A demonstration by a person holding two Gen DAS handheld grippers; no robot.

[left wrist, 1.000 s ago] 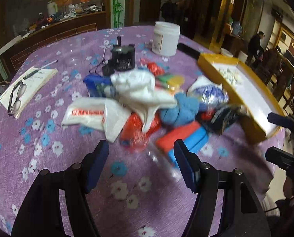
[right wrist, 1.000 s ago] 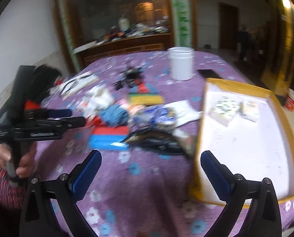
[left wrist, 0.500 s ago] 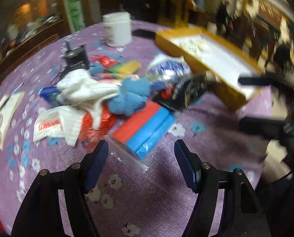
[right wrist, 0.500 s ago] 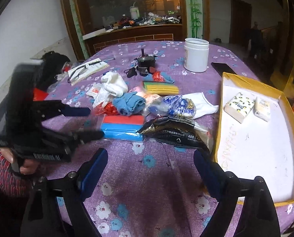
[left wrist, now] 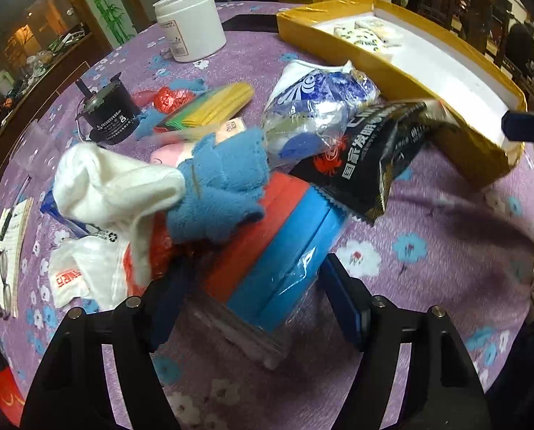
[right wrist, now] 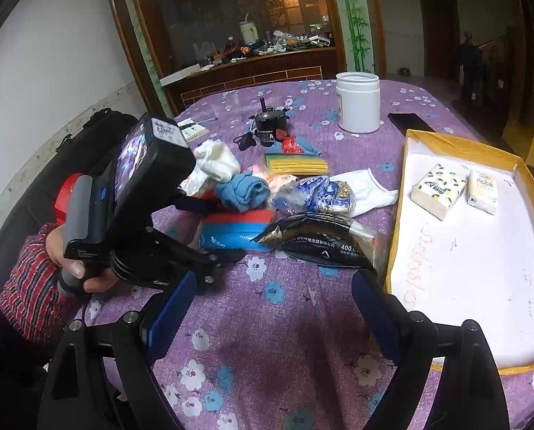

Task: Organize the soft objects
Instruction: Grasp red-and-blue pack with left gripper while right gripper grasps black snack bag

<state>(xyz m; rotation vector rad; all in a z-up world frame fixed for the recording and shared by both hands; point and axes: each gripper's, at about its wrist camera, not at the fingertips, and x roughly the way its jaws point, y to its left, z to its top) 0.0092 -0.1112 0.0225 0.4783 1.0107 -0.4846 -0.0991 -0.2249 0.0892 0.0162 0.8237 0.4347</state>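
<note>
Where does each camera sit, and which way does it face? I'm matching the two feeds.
Left wrist: on the left claw, looking down at the red and blue pack; its own fingers show, opening.
Right wrist: on the right claw, facing across the table; left hand shows.
Both see the white jar and yellow tray.

Dim indoor light, warm glow in background; fisheye bending, dark vignette at edges; left view slightly motion-blurred.

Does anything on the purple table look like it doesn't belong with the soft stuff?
Yes. A black motor with a metal shaft sits behind the heap, and a dark phone lies beside the yellow tray. Both are hard, unlike the blue towel and white sock.
</note>
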